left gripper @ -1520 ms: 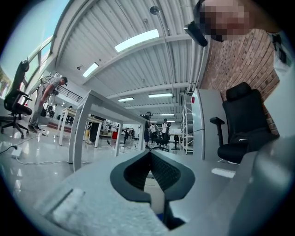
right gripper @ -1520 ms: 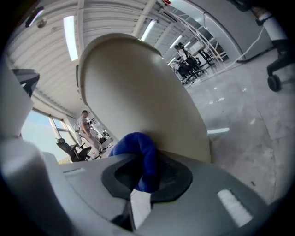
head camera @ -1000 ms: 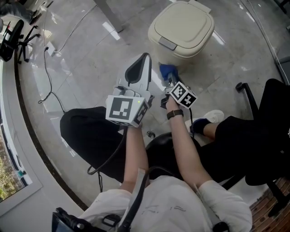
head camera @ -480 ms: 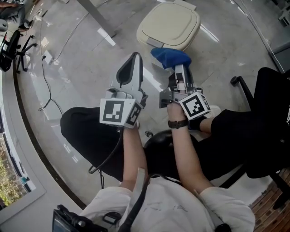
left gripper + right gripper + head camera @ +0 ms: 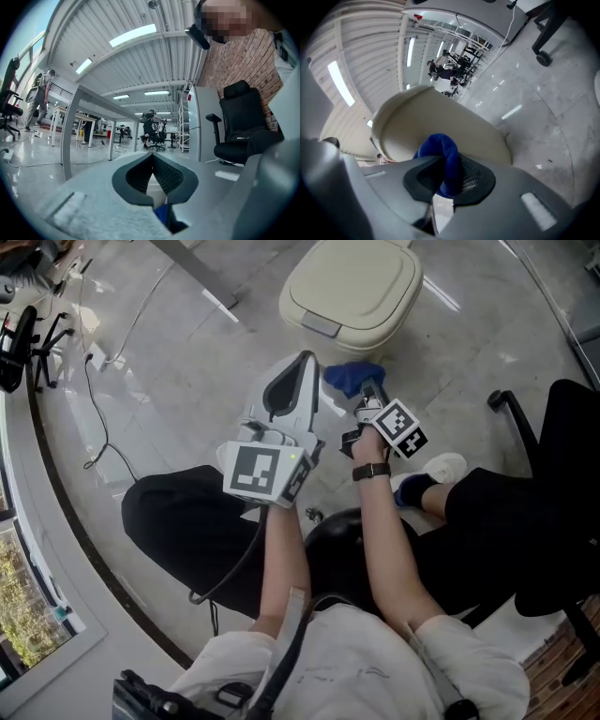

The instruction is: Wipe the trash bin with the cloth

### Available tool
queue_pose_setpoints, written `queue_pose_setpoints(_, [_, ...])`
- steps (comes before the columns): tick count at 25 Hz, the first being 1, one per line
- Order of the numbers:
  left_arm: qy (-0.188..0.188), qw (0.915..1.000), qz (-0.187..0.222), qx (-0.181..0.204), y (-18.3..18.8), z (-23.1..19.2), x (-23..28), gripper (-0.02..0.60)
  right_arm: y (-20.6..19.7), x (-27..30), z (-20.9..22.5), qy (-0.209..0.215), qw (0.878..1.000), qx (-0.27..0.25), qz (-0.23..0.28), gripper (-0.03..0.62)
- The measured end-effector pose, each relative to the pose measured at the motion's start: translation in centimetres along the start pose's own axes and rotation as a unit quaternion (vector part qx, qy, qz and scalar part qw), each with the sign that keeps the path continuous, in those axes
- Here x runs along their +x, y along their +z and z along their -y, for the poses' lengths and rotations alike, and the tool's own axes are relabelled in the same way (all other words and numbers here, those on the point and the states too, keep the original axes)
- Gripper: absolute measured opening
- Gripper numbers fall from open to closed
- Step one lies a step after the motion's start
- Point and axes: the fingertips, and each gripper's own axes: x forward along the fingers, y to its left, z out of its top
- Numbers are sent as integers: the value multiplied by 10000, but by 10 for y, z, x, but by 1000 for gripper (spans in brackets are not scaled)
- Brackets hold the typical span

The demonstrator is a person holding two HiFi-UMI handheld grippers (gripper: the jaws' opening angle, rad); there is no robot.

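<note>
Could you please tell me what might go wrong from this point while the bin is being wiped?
1. The right gripper pinches only a fold of the bunched blue cloth. Dragging it along the trash bin could pull it loose.
2. The bin stands free on a glossy floor and the left gripper is clear of it, so a firm push might slide or tip it.

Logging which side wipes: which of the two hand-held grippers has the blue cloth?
The right hand-held gripper: its jaws clamp the blue cloth by the trash bin. The left hand-held gripper is shut on nothing.
</note>
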Motion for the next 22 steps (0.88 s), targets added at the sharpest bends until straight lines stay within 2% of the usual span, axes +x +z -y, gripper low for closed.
queue_pose_setpoints(3, [29, 9999, -104, -33, -8, -5, 6, 0, -8, 19, 50, -728, 9970, 163, -227, 43])
queue_pose_setpoints(6, [77, 9997, -223, -61, -19, -12, 11, 0, -26, 38, 103, -1385, 9884, 221, -585, 43])
queue_pose_setpoints(9, [90, 9993, -354, -61, -29, -14, 16, 0, -46, 56, 155, -1875, 9770, 339, -961, 43])
queue_pose_setpoints(11, [97, 9989, -446, -56, -33, -13, 18, 0, -56, 64, 181, -2037, 9718, 359, -1133, 43])
queue_pose_setpoints(14, [136, 9987, -495, -56, -31, -14, 18, 0, -63, 68, 197, -2033, 9708, 297, -1235, 43])
queue_pose_setpoints(17, [160, 9988, -447, -77, -28, -12, 14, 0, -51, 55, 186, -1871, 9752, 460, -1087, 43])
queue_pose_setpoints(19, [142, 9991, -388, -85, -24, -9, 12, 0, -31, 41, 158, -1593, 9822, 501, -861, 43])
queue_pose_setpoints(22, [115, 9995, -271, -90, -14, -5, 8, 0, 14, 17, 87, -804, 9950, 378, -458, 43])
